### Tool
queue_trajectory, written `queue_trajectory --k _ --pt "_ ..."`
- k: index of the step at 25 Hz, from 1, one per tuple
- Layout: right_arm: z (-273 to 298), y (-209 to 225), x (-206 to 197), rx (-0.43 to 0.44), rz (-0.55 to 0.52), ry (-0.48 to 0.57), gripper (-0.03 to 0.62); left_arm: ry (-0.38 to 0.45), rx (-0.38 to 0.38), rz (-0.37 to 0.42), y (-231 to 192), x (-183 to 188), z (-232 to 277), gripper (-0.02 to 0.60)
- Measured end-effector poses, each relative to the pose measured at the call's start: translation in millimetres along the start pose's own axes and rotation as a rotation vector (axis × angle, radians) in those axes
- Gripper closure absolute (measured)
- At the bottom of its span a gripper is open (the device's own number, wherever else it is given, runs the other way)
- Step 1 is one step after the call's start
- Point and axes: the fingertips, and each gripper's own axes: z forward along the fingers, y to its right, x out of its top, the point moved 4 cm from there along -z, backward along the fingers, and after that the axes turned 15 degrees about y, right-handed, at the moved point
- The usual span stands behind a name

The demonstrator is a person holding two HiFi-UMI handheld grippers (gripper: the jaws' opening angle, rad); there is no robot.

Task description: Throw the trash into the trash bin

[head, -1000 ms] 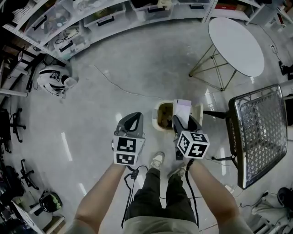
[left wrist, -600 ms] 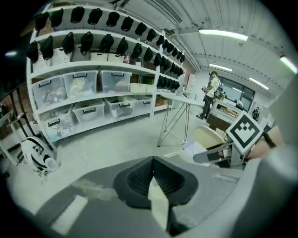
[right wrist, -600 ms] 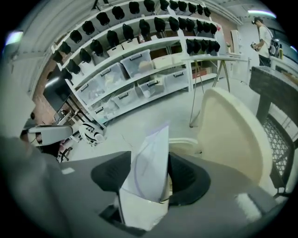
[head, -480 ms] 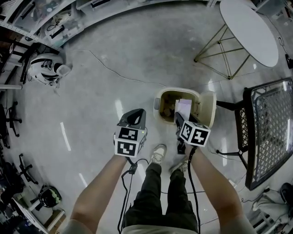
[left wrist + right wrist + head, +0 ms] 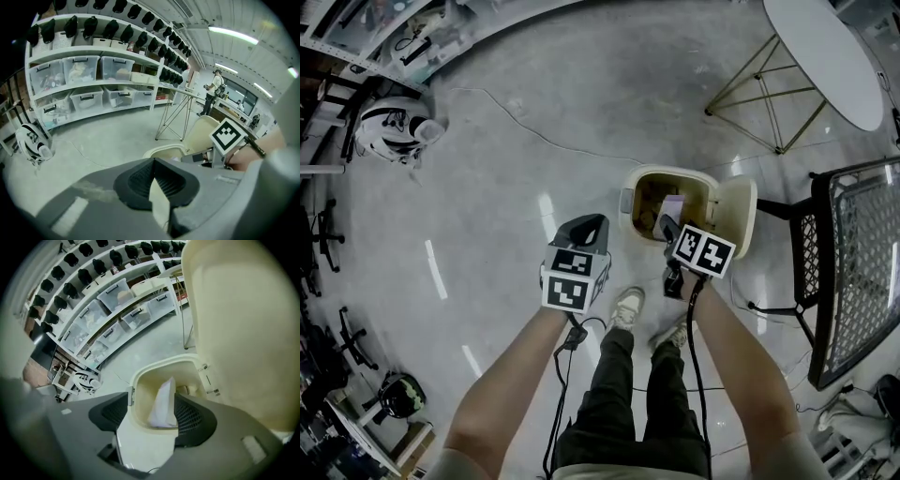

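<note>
**Release of Paper Trash Over the Open Bin**

The work area is a polished concrete floor (image 5: pixel 516 169), with storage shelves (image 5: pixel 84 84) along the far wall.

1. Trash (image 5: pixel 163 404): 1 white, crumpled piece, apparently paper or tissue. It stands between the 2 jaws of the right gripper (image 5: pixel 154 416), leaning on 1 pad and clear of the other, directly above the bin mouth. Judged by its look, it is very light, soft and not fragile. It will likely flutter rather than drop straight, and may cling to the ribbed pad. If it must be re-taken, pinch the bunched middle, not a loose edge.
2. Trash bin (image 5: pixel 162 362): cream, on the floor just ahead of the person's feet. Its lid (image 5: pixel 739 216) is tipped back, and the interior is open.
3. Right gripper: pointed steeply down over the bin, its jaws opening and well apart.
4. Left gripper (image 5: pixel 586 230): beside the bin, to its left. Its jaws meet at the tips, and nothing recognisable is held.
5. Surroundings: a white round table (image 5: pixel 825 56) and a mesh chair (image 5: pixel 862 262) stand apart from the bin.
</note>
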Motion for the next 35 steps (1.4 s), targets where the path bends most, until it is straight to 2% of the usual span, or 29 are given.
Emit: queue_trajectory --k 2,6,12,17,21,24,26,31,35 --pt "-1.0 -1.3 3.1 0.014 -0.009 0.008 0.273 0.004 0.006 0.002 -1.5 -0.8 -1.4 0.578" --pt "-14.1 -12.0 22.2 0.031 0.000 0.028 0.292 0.008 0.013 0.016 -1.8 12.6 -9.3 0.578" --pt "-57.6 -54.8 68.4 0.113 -0.049 0.084 0.368 0.068 0.016 0.044 4.0 66.8 -32.0 0.578" --pt "-113.8 -97.6 128.9 0.209 -0.143 0.163 0.391 0.146 0.011 0.088 14.2 131.6 -60.9 0.578" --pt "-170.4 -128.9 178.3 0.266 -0.261 0.268 0.425 0.200 -0.011 0.152 26.5 183.4 -91.7 0.578" --pt "-218.2 -153.6 214.1 0.309 -0.309 0.351 0.453 0.260 -0.027 0.193 37.7 227.9 -119.0 0.579" --pt "-251.7 -166.2 236.5 0.336 -0.308 0.409 0.471 0.305 -0.037 0.224 48.0 256.6 -137.6 0.578" --pt "-342.7 -190.0 288.7 0.413 -0.212 0.561 0.493 0.445 -0.060 0.287 80.4 323.1 -187.2 0.578" --pt "-415.8 -205.6 314.0 0.457 -0.251 0.675 0.505 0.549 -0.059 0.335 103.7 367.3 -231.1 0.578"
